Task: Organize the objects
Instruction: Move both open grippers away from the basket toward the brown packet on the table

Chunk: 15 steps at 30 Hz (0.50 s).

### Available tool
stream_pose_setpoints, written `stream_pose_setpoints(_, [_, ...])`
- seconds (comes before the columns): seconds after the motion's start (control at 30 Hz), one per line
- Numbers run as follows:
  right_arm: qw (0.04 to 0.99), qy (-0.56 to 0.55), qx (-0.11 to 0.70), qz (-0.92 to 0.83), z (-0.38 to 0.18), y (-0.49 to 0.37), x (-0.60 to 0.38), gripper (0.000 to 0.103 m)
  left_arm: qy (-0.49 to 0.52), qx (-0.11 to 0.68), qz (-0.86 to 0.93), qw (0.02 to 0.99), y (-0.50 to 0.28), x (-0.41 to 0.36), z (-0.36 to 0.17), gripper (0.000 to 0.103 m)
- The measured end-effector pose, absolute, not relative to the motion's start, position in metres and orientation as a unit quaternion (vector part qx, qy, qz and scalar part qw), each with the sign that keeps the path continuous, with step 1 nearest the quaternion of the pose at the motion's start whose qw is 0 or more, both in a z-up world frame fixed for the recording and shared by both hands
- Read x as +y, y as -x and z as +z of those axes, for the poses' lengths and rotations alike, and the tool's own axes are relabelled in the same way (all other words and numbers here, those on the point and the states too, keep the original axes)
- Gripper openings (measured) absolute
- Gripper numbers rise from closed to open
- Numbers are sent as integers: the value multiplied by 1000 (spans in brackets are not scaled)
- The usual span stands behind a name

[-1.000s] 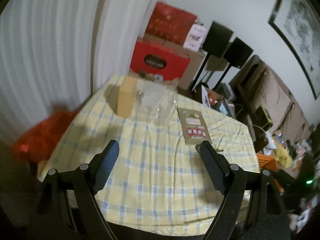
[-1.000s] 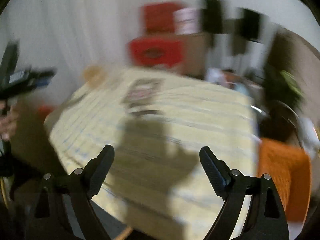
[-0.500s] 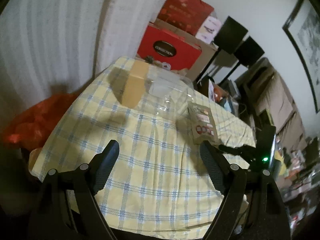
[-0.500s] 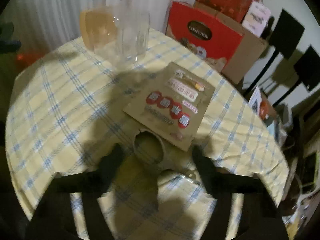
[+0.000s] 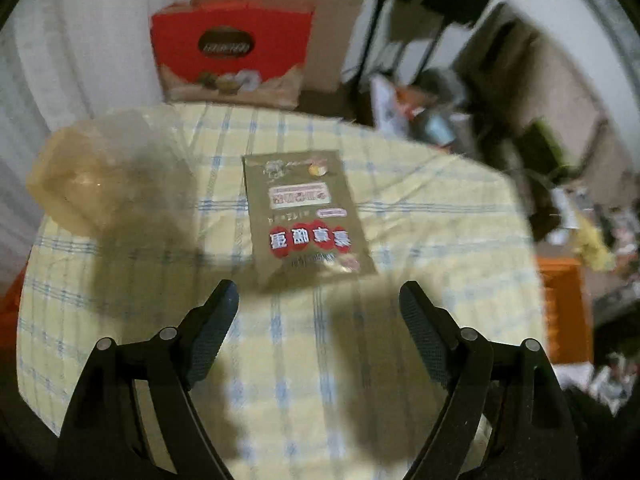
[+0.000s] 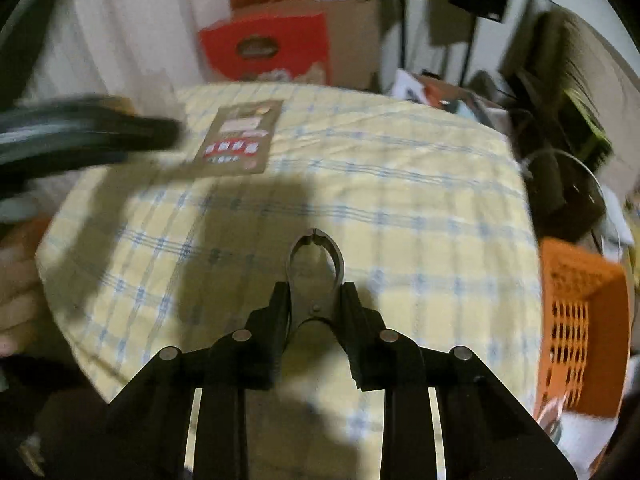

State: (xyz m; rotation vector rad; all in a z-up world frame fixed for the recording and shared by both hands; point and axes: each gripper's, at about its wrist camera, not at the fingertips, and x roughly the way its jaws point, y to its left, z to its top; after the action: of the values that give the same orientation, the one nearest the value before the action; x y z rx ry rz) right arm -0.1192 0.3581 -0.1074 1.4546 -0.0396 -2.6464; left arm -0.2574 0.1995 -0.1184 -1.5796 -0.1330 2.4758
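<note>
A pair of small metal nippers (image 6: 314,252) sticks out forward between my right gripper's (image 6: 314,292) pads, above the yellow checked tablecloth (image 6: 400,208). The jaws are closing and the pads press on the nippers' handles. A flat brown snack packet (image 5: 304,216) with red labels lies on the cloth, just ahead of my left gripper (image 5: 318,292), which stands open with nothing between its fingers. In the right wrist view the same packet (image 6: 240,140) lies at the far left of the table, with the blurred left gripper (image 6: 100,132) reaching in beside it.
A clear plastic container (image 5: 96,176) stands at the table's far left corner. Behind the table is a red gift box (image 5: 232,48) on cartons. An orange slotted basket (image 6: 576,320) sits right of the table. A hand (image 6: 16,300) shows at the left edge. Clutter fills the right.
My right gripper's jaws have come together from wide apart onto the metal nippers. The left gripper has swung across the table and now sits low, just short of the brown packet.
</note>
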Motion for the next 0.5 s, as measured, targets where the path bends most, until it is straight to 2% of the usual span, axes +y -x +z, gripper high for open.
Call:
stream_pose_setpoints(0.3, [44,-453,-42,-889,-74,78,374,25,520,-6,854,23,299,233,-157,82])
stream_pose_setpoints(0.37, [45,-447,-47,-892,-70,73,374,25,526,-16,850,25,301,229,-162,92])
stream_pose_setpoints(0.5, [63,-436,-56,-896,-66,70,376,25,519,-6,854,31,301,228,-166,96])
